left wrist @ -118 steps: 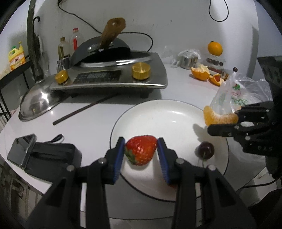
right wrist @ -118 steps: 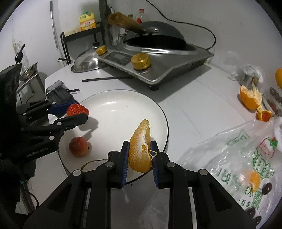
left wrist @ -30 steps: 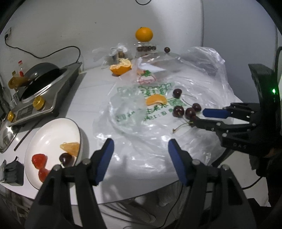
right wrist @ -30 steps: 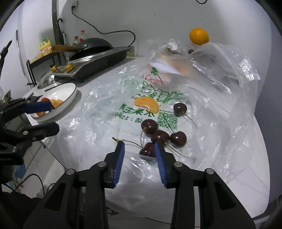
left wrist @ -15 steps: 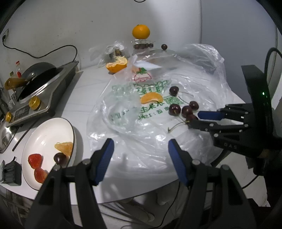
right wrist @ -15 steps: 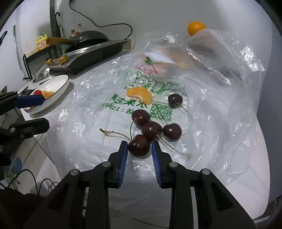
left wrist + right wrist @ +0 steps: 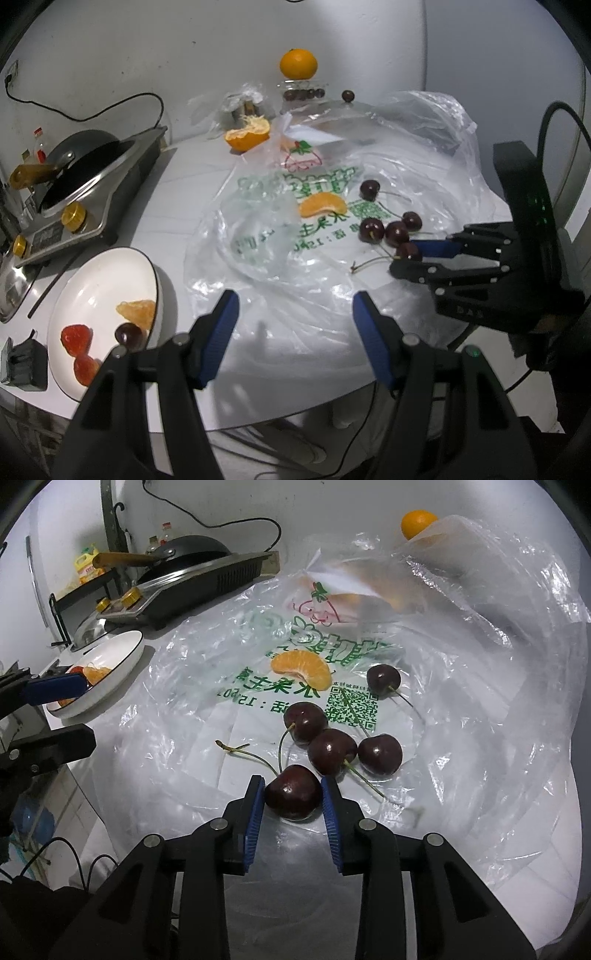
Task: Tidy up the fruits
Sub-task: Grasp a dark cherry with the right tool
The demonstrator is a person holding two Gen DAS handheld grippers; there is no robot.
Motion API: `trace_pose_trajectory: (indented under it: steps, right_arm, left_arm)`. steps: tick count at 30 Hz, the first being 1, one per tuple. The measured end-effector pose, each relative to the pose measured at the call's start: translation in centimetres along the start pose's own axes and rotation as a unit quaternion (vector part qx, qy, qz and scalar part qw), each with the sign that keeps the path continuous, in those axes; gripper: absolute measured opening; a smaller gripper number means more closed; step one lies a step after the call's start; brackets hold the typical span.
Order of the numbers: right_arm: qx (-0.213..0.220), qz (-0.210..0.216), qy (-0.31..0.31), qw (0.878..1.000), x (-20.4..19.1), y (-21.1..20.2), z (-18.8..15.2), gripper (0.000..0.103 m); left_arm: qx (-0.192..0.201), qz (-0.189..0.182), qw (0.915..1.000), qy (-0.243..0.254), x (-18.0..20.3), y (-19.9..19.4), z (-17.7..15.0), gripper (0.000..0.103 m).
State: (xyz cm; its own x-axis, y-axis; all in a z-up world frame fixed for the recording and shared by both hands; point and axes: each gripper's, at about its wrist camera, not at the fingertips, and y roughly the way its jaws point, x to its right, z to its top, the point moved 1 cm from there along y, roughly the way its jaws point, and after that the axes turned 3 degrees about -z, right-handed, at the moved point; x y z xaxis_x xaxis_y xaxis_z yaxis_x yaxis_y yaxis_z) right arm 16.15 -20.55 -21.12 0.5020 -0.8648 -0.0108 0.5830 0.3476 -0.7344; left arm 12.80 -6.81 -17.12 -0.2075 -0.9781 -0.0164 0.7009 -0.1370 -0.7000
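Closing around the nearest cherry (image 7: 292, 792) on the plastic bag (image 7: 461, 709), the right gripper (image 7: 292, 794) has a blue pad against each side of the fruit.

Its stem (image 7: 245, 753) runs from the top of the cherry up and to the left across the bag, ending in a small knob; the fruit itself is round, with no clear long axis. Three more cherries (image 7: 332, 751) cluster just beyond it, a fifth (image 7: 383, 678) sits farther back, and an orange segment (image 7: 303, 667) lies curved side up near the green print. A second ago this cherry lay ahead of the pads, which now flank it after closing and easing slightly back. The left gripper (image 7: 295, 314) hangs with jaws apart and empty over the bag's near edge, as before, beside the white plate (image 7: 155, 280) holding strawberries (image 7: 75, 338), a cherry and a segment.
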Motion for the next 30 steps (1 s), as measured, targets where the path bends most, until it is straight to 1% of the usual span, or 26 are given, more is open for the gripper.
trace_pose_trajectory:
  steps: [3, 10, 14, 25, 30]
  right_arm:
    - [0.01, 0.005, -0.002, 1.0, 0.0, -0.6, 0.1, 0.032]
    - [0.049, 0.02, -0.003, 0.999, 0.4, -3.5, 1.1, 0.032]
    - [0.065, 0.02, 0.001, 0.998, 1.1, -4.6, 1.5, 0.032]
    - [0.073, 0.026, 0.021, 0.997, 3.9, -4.9, 2.0, 0.032]
    - [0.078, 0.032, 0.026, 0.996, 5.1, -5.0, 2.2, 0.032]
  left_arm:
    - [0.0, 0.001, 1.0, 0.003, 0.2, 0.1, 0.2, 0.065]
    - [0.0, -0.002, 1.0, 0.008, 1.0, 0.5, 0.7, 0.065]
    - [0.0, -0.007, 0.9999, 0.015, 1.8, 0.9, 1.3, 0.065]
    - [-0.01, -0.02, 0.9992, 0.033, 4.1, 3.2, 3.4, 0.065]
    - [-0.014, -0.03, 0.9992, 0.022, 4.5, 4.6, 4.4, 0.065]
